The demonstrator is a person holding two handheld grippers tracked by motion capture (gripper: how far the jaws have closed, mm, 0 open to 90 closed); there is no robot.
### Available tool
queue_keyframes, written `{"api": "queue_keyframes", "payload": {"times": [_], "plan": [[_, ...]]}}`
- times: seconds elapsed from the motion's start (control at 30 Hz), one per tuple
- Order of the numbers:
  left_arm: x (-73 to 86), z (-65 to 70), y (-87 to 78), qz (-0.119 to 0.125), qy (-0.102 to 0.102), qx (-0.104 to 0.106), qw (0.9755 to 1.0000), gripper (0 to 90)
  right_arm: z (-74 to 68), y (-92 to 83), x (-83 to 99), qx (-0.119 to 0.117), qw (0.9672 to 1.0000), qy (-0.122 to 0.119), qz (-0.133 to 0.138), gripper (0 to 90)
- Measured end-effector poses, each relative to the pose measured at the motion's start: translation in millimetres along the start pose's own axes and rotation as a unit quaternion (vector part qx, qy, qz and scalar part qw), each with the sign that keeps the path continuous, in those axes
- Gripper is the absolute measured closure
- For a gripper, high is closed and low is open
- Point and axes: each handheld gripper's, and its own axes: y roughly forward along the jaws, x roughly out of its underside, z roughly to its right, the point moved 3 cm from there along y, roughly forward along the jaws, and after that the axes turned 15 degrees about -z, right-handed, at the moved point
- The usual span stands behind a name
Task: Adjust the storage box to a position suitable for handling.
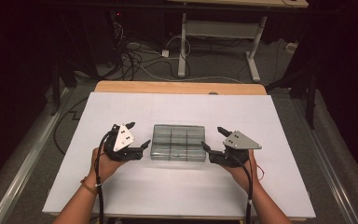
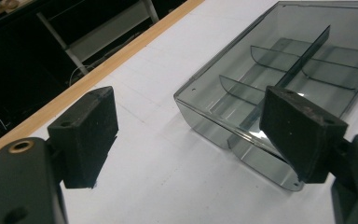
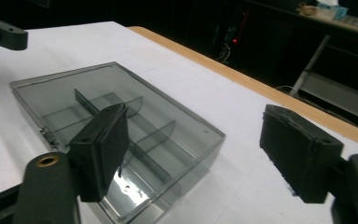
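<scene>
Tongs checked from my station: left gripper point(image 1: 138, 134) jaws spread wide, gripping nothing. Compartment box point(image 1: 178, 142), smoky clear plastic, lies closed on the white table point(image 1: 182, 191) between both grippers; I see no contents. Right gripper point(image 1: 213, 138) likewise released, just beside the box.

High view: looks forward and down from above the person's side, taking in the whole white-covered worktop point(image 1: 177, 186) from some way off.
Left gripper view: low and close, facing along its own two black jaws across the worktop.
Right gripper view: likewise low and close, from the opposite side.
Shared: all three show the smoky clear plastic compartment box point(image 1: 178, 142) point(image 2: 279, 84) point(image 3: 121, 135).
</scene>
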Motion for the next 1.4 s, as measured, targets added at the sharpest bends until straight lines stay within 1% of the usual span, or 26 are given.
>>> {"api": "queue_keyframes", "payload": {"times": [0.13, 0.2, 0.3, 0.37, 0.5, 0.53, 0.57, 0.6, 0.63, 0.7, 0.8, 0.87, 0.9, 0.97, 1.0, 1.03, 1.07, 1.1, 1.13, 1.17, 1.23, 1.27, 1.3, 1.33, 1.37, 1.4], "plan": [[1.2, 1.5, -7.3, 0.0, 0.015, -0.011, 0.9998, 18.7, -5.5, -2.7, -4.2, -0.014, 0.9998, -0.014, 0.007, 21.9], [1.7, 1.3, -10.6, 0.007, 0.014, -0.008, 0.9999, 18.7, -7.1, -2.8, -4.3, -0.016, 0.9997, -0.018, 0.008, 22.3], [0.9, 2.3, -12.7, 0.001, 0.024, -0.004, 0.9997, 18.8, -14.8, -7.8, -3.8, -0.029, 0.999, -0.032, 0.012, 23.9], [2.6, 4.5, -16.1, 0.007, 0.03, -0.003, 0.9995, 18.9, -19.1, -12.0, -5.3, -0.034, 0.9984, -0.04, 0.021, 24.1], [12.3, 10.9, -19.2, 0.003, 0.032, 0.004, 0.9995, 18.9, -25.1, -15.3, -9.7, -0.032, 0.9979, -0.045, 0.032, 23.8], [15.9, 12.9, -19.6, 0.001, 0.034, 0.005, 0.9994, 18.9, -27.2, -15.4, -11.1, -0.033, 0.998, -0.043, 0.033, 23.7], [19.3, 14.8, -20.3, 0.001, 0.036, 0.002, 0.9993, 18.9, -31.5, -14.3, -12.4, -0.036, 0.9979, -0.044, 0.031, 24.6], [22.7, 16.1, -21.5, 0.002, 0.035, 0.0, 0.9994, 18.9, -31.5, -14.3, -12.4, -0.036, 0.9979, -0.044, 0.031, 24.6], [25.9, 17.1, -22.4, 0.004, 0.031, 0.005, 0.9995, 19.0, -33.8, -13.0, -11.8, -0.038, 0.9979, -0.045, 0.029, 24.7], [32.6, 18.8, -24.5, 0.007, 0.027, 0.006, 0.9996, 18.9, -41.3, -12.0, -4.5, -0.042, 0.9975, -0.055, 0.015, 25.4], [41.7, 20.7, -27.1, 0.006, 0.022, 0.006, 0.9997, 18.8, -44.8, -12.8, 0.5, -0.036, 0.9975, -0.059, 0.011, 25.9], [47.4, 22.4, -29.2, 0.008, 0.014, 0.012, 0.9998, 18.8, -47.5, -13.5, 4.4, -0.036, 0.9976, -0.057, 0.011, 26.8], [50.2, 23.5, -30.1, 0.007, 0.014, 0.011, 0.9998, 18.7, -49.0, -13.7, 5.8, -0.037, 0.9977, -0.056, 0.011, 27.6], [56.8, 25.9, -31.1, 0.007, 0.024, -0.001, 0.9997, 18.8, -53.8, -14.1, 8.9, -0.034, 0.9974, -0.063, 0.012, 28.1], [60.6, 27.1, -30.8, 0.008, 0.023, 0.0, 0.9997, 19.6, -56.5, -14.9, 10.5, -0.026, 0.9972, -0.067, 0.019, 28.2], [64.6, 28.1, -29.9, 0.007, 0.02, 0.005, 0.9998, 20.0, -59.7, -16.7, 13.1, -0.021, 0.9974, -0.063, 0.03, 29.3], [67.9, 29.0, -28.4, 0.003, 0.015, 0.009, 0.9998, 19.8, -63.3, -17.9, 16.3, -0.028, 0.9971, -0.058, 0.04, 31.0], [70.0, 29.7, -26.8, -0.003, 0.012, 0.013, 0.9998, 19.7, -71.0, -17.1, 21.1, -0.04, 0.9964, -0.064, 0.038, 31.6], [70.6, 30.5, -25.7, -0.006, 0.01, 0.016, 0.9998, 19.7, -71.0, -17.1, 21.1, -0.04, 0.9964, -0.064, 0.038, 31.6], [70.2, 31.1, -25.5, -0.006, 0.011, 0.016, 0.9998, 19.7, -74.3, -15.6, 22.2, -0.04, 0.996, -0.073, 0.034, 31.7], [68.5, 31.3, -25.5, -0.005, 0.015, 0.016, 0.9997, 19.7, -79.1, -10.6, 23.2, -0.049, 0.9952, -0.082, 0.02, 32.0], [68.0, 31.1, -25.4, -0.007, 0.018, 0.012, 0.9997, 20.0, -81.7, -5.5, 25.3, -0.065, 0.9948, -0.078, 0.008, 35.5], [67.9, 30.8, -25.2, -0.007, 0.019, 0.012, 0.9997, 20.0, -81.7, -5.5, 25.3, -0.065, 0.9948, -0.078, 0.008, 35.5], [68.1, 30.6, -24.8, -0.006, 0.017, 0.016, 0.9997, 20.0, -83.7, -2.3, 27.6, -0.063, 0.9945, -0.083, 0.002, 39.8], [68.6, 30.7, -23.9, -0.007, 0.015, 0.02, 0.9997, 20.0, -83.7, -2.3, 27.6, -0.063, 0.9945, -0.083, 0.002, 39.8], [69.2, 30.8, -22.7, -0.012, 0.017, 0.02, 0.9996, 20.0, -84.5, -1.3, 28.7, -0.069, 0.994, -0.085, 0.0, 43.2]]}}
